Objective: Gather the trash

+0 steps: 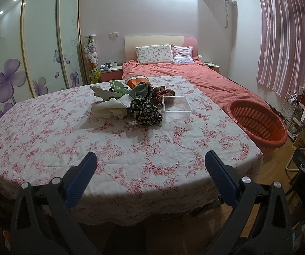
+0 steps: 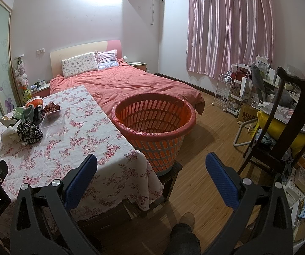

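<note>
A pile of trash lies at the far middle of the floral-clothed table [image 1: 67, 148]: crumpled white paper [image 1: 110, 108], a black-and-white floral cloth ball [image 1: 145, 111], a clear plastic tray [image 1: 176, 107], a brown scrunchie [image 1: 162, 92], a grey-green cloth [image 1: 139, 90] and an orange cup [image 1: 136, 80]. The pile also shows in the right wrist view [image 2: 30, 130]. An orange slatted basket [image 2: 152, 119] lined with a red bag stands on a stool at the table's right edge. My left gripper [image 1: 150, 163] is open and empty above the table's near edge. My right gripper [image 2: 151, 165] is open and empty, near the table's corner below the basket.
A bed with a coral cover [image 2: 127, 82] lies beyond the table. A dark wooden chair [image 2: 284, 123], a white wire rack [image 2: 226, 93] and cluttered shelves stand at the right. A wardrobe with purple flowers [image 1: 25, 63] is at the left. Wooden floor [image 2: 211, 140] lies between basket and chair.
</note>
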### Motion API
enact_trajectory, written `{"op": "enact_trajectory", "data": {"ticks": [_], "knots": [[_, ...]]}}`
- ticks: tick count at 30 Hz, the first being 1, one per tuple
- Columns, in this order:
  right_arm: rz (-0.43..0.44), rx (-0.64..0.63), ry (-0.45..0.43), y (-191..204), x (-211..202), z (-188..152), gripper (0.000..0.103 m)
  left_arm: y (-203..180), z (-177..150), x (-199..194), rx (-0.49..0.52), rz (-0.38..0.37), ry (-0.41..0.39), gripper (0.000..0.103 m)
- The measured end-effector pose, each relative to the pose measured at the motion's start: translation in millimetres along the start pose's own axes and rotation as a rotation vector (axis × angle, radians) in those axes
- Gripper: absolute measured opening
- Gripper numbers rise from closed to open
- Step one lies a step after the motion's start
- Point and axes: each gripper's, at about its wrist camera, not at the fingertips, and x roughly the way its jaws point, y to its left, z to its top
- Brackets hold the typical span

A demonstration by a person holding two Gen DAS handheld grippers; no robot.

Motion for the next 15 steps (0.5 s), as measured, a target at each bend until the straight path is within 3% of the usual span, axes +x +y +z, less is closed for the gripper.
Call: {"op": "enact_trajectory", "data": {"ticks": [15], "knots": [[-0.001, 0.0, 0.001, 0.0, 1.5, 0.0, 0.101, -1.1, -1.0, -0.6, 0.0, -0.001, 0.004, 0.099]]}}
